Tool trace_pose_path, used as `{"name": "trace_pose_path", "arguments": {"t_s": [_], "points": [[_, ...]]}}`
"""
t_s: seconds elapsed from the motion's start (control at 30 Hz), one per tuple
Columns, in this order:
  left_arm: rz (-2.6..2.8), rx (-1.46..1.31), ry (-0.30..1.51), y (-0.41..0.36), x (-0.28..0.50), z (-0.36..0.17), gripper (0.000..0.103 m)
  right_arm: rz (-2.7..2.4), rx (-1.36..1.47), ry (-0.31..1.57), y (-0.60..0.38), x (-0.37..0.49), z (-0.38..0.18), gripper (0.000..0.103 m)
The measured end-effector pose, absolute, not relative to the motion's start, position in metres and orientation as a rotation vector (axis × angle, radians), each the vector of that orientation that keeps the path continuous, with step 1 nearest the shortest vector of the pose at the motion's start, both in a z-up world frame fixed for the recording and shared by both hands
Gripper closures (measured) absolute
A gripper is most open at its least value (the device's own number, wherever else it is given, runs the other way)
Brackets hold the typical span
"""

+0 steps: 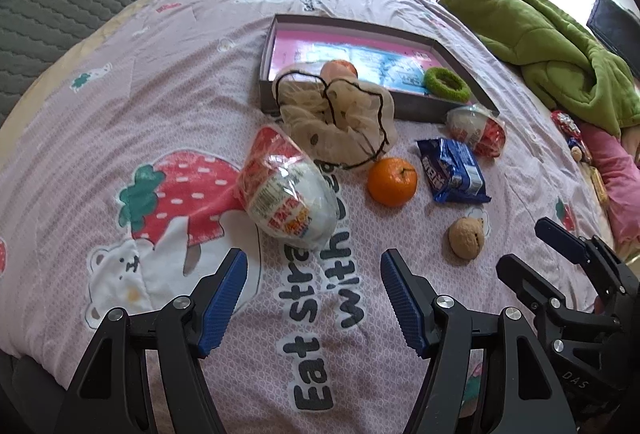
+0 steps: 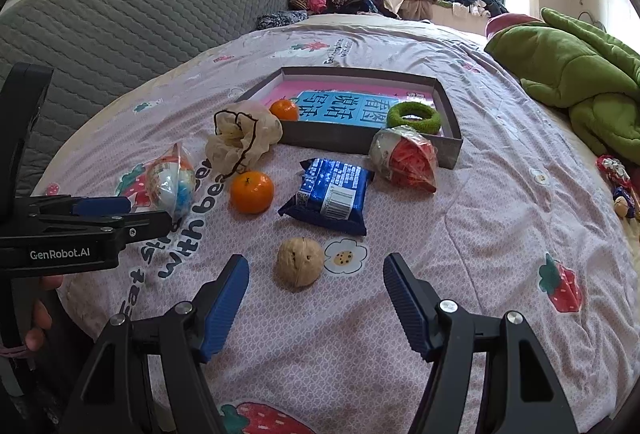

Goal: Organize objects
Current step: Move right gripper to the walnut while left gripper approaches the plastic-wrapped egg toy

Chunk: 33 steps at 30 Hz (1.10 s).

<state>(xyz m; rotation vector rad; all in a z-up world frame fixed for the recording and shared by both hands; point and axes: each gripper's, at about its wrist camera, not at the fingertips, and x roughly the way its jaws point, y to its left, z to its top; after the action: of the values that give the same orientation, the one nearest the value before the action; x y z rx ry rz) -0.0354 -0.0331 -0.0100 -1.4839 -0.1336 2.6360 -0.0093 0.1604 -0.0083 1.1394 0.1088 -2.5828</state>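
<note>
A shallow grey box (image 1: 340, 103) (image 2: 360, 143) lies on the bed, holding a green ring (image 1: 447, 84) (image 2: 414, 117) and one tangerine (image 1: 338, 69) (image 2: 284, 109). In front of it lie a cream mesh pouch (image 1: 340, 121) (image 2: 240, 137), a second tangerine (image 1: 392, 181) (image 2: 252, 191), a blue snack packet (image 1: 452, 169) (image 2: 332, 193), a walnut (image 1: 466, 238) (image 2: 300, 262) and two wrapped snack cups (image 1: 288, 189) (image 2: 404, 157). My left gripper (image 1: 314, 266) is open just short of the near cup. My right gripper (image 2: 316, 270) is open, with the walnut just beyond its tips.
A pink strawberry-print quilt (image 2: 480, 234) covers the bed. A green blanket (image 1: 552, 49) (image 2: 580, 81) is heaped at the right, with small wrapped items (image 2: 618, 185) below it. A grey quilted headboard (image 2: 120, 33) stands at the left, and clothes are piled by the window.
</note>
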Motion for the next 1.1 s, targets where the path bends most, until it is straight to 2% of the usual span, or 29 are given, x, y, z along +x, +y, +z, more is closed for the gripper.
{"name": "trace_pose_path", "arguments": {"t_s": [0.67, 1.1], "points": [[2.651, -1.459, -0.168, -0.036, -0.035, -0.018, 0.032, -2.572, 1.192, 0.150, 0.149, -0.011, -0.028, 0.034], [2.709, -1.429, -0.222, -0.044, -0.044, -0.018, 0.032, -2.607, 1.199, 0.112, 0.149, -0.017, -0.036, 0.034]]}}
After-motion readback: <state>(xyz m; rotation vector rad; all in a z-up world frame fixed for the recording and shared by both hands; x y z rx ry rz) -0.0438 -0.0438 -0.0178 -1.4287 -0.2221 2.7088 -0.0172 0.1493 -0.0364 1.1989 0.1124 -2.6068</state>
